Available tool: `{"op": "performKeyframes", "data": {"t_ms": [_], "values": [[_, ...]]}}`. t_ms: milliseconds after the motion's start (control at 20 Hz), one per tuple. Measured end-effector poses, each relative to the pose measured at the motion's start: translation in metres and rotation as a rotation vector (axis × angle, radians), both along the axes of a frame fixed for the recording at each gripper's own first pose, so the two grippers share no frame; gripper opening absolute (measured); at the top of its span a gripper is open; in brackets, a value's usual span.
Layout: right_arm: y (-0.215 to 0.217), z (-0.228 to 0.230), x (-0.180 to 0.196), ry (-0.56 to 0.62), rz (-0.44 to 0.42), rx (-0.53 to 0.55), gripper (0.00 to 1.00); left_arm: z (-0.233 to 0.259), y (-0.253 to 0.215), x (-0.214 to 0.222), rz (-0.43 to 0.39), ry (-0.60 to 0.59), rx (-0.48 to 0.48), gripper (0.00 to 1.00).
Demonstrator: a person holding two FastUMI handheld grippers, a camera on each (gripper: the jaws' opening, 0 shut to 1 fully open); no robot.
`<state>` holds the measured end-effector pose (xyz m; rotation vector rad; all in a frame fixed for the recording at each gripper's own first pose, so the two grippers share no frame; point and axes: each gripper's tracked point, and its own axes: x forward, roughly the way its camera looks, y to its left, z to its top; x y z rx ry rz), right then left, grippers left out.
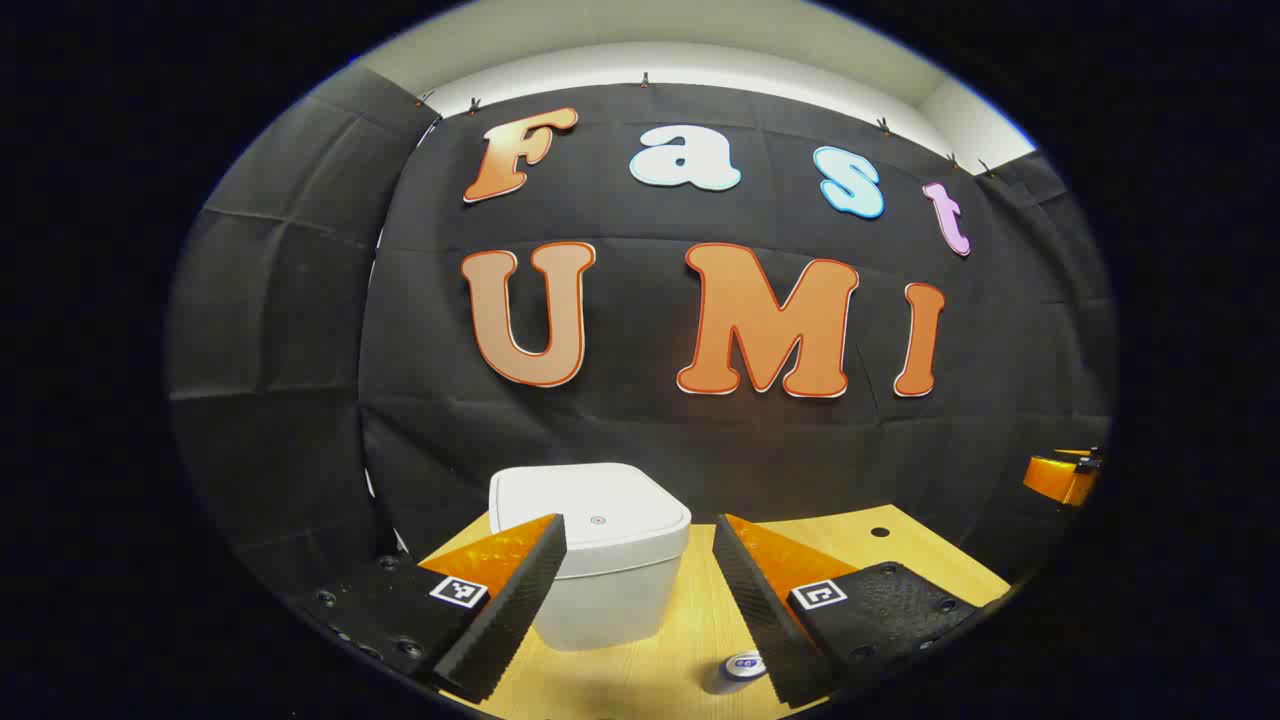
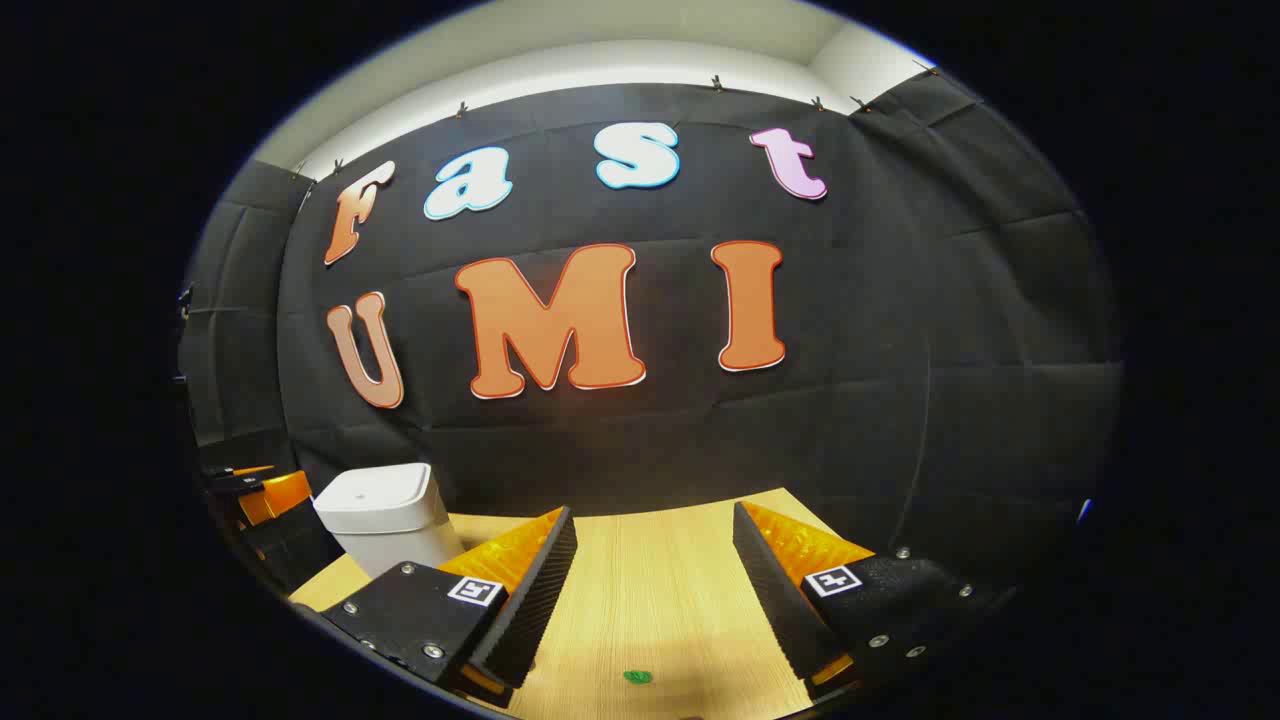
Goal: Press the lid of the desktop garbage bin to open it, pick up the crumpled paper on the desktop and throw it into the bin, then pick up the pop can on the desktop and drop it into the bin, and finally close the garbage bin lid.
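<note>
A white desktop bin (image 1: 600, 560) with its lid (image 1: 590, 508) down stands on the wooden table (image 1: 900, 560), straight ahead of my left gripper (image 1: 640, 575), which is open and empty just short of it. The pop can (image 1: 735, 672) lies at the lower edge, by the right-hand finger (image 1: 760, 610). In the right gripper view the bin (image 2: 385, 520) sits at the far left, and my right gripper (image 2: 650, 590) hovers open and empty over bare table (image 2: 650, 560). The left gripper (image 2: 265, 500) shows beside the bin there. I cannot make out the crumpled paper.
A small green speck (image 2: 637, 677) lies on the wood below the right gripper. The right gripper (image 1: 1065, 478) shows at the right edge of the left gripper view. Black cloth walls close in behind the table, whose back edge runs just past the bin.
</note>
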<state>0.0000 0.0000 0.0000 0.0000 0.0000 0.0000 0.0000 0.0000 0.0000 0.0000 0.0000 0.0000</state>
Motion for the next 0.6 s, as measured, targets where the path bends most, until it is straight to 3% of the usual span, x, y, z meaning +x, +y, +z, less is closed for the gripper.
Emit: {"op": "performKeyframes", "data": {"t_ms": [250,600], "values": [[-0.01,0.009,0.028,0.0,0.022,-0.043,0.94,-0.002,-0.014,0.012,0.01,0.026,0.047,0.94],[-0.025,0.014,0.065,0.004,0.062,-0.025,0.94,-0.003,-0.034,0.027,0.052,0.029,-0.014,0.94]]}}
